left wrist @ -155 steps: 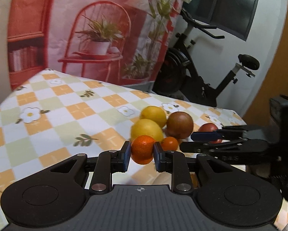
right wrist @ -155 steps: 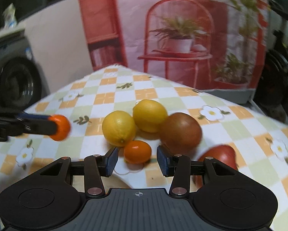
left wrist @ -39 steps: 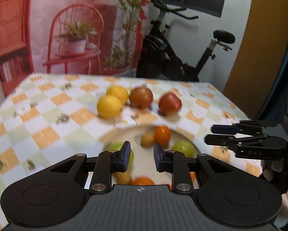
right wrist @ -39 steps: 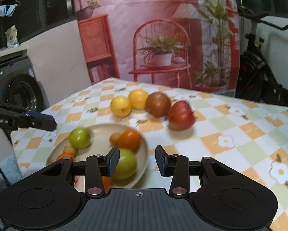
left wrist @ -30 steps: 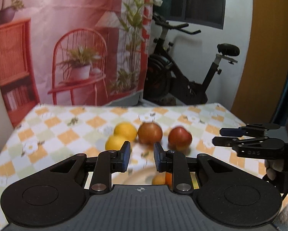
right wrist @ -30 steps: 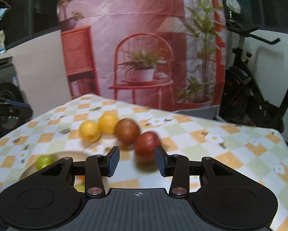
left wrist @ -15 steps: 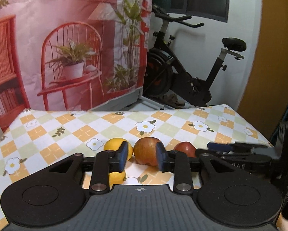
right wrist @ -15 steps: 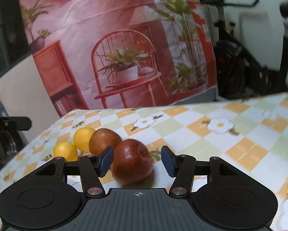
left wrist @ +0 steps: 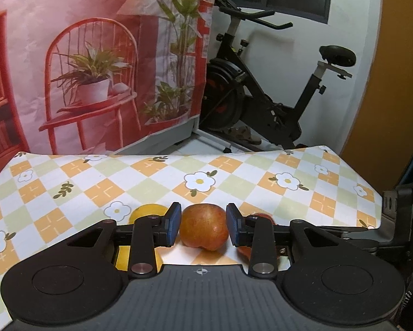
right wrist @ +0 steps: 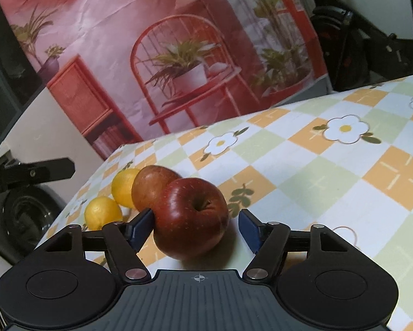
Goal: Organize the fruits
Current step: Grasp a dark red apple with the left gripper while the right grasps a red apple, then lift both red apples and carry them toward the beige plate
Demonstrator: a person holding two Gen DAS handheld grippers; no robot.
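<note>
In the left wrist view, my left gripper [left wrist: 203,227] is open with its blue pads on either side of a brownish-red apple [left wrist: 203,230] on the checked tablecloth [left wrist: 157,176]. Two lemons [left wrist: 147,211] and a dark red apple [left wrist: 261,216] peek out behind its fingers. In the right wrist view, my right gripper [right wrist: 195,229] is open around the dark red apple [right wrist: 191,218]; the left pad touches it, the right pad stands apart. The brownish apple [right wrist: 151,184] and two lemons [right wrist: 104,212] lie beyond it to the left. The left gripper's finger [right wrist: 32,172] shows at the left.
An exercise bike [left wrist: 261,96] stands beyond the table's far edge. A pink printed backdrop [left wrist: 90,63] hangs behind. The right gripper's body [left wrist: 399,229] sits at the right of the left wrist view. The fruit plate is out of view.
Both grippers have dropped low and come in close to the apples. The left gripper's pads now flank the brownish apple, and the right gripper's pads flank the dark red apple.
</note>
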